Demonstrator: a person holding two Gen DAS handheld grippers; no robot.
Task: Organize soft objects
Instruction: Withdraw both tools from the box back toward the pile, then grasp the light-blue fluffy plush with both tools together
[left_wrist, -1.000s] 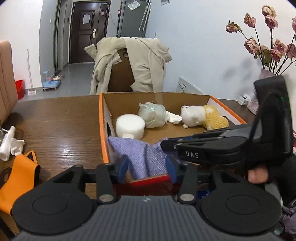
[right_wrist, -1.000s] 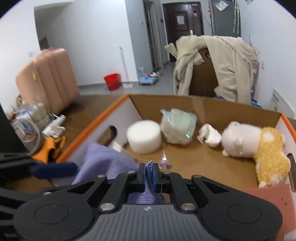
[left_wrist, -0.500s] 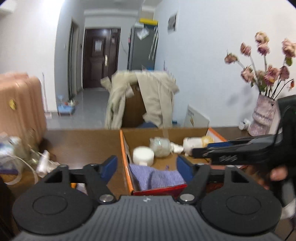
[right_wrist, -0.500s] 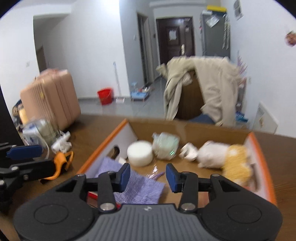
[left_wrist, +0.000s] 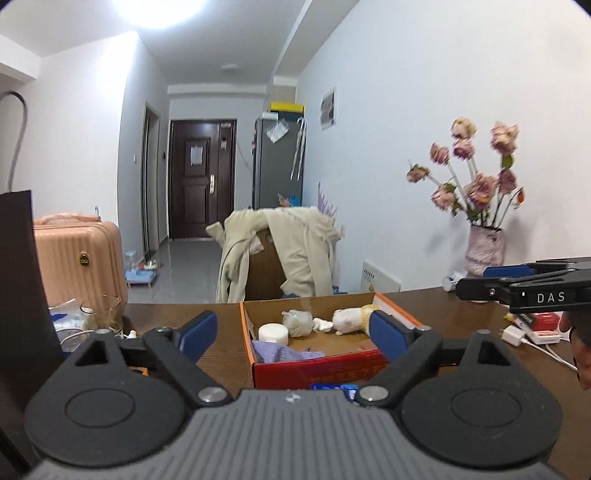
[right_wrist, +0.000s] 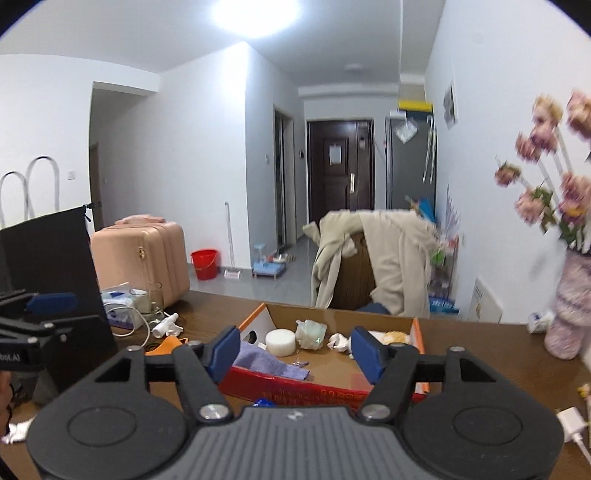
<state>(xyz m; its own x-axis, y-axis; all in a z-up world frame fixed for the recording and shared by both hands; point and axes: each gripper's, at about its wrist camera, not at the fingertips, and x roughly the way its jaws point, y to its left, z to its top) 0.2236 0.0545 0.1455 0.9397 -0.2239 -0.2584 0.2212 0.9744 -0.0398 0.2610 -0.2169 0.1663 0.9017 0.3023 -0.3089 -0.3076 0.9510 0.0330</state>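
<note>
Pulled back and up from the cardboard box (right_wrist: 416, 334) since a second ago, right gripper (right_wrist: 295, 350) no longer pinching the purple cloth (right_wrist: 266, 363), now spread wide and holding nothing. Left gripper (left_wrist: 291, 332) likewise wide apart, holding nothing. Cloth lying in the box's near-left corner, beyond both sets of fingertips, beside the white foam cylinder (left_wrist: 273, 333) and plush toy (left_wrist: 351, 319).
</note>
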